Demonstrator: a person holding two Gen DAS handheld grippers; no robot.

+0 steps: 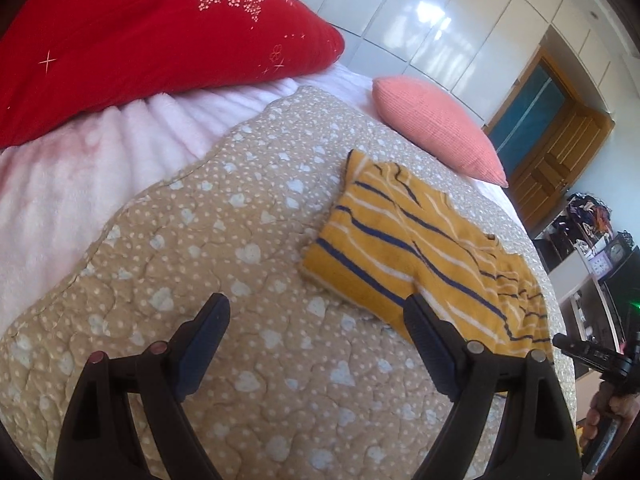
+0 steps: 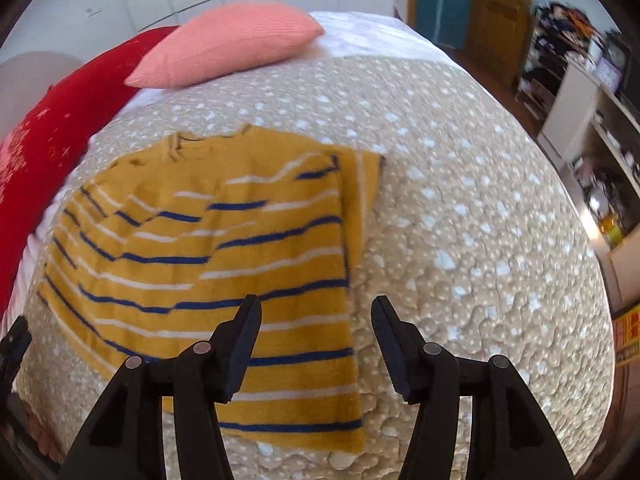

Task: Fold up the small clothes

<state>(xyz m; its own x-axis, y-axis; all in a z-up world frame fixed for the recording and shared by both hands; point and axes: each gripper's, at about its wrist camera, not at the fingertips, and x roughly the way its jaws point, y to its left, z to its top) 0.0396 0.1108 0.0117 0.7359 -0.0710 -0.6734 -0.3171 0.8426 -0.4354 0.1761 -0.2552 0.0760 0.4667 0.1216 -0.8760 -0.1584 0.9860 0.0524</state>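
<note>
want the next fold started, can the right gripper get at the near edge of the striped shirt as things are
Probably yes. The right gripper is open and empty above the shirt, whose edge lies flat on the quilt with nothing between.

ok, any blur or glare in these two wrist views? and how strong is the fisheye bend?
Left wrist: mostly sharp; window glare on the glossy white wardrobe doors; the beige heart-print quilt bulges into a dome. Right wrist: motion smear on the mustard-yellow striped garment and the cluttered shelves; quilt bows just as hard. Dark round rim in both.
</note>
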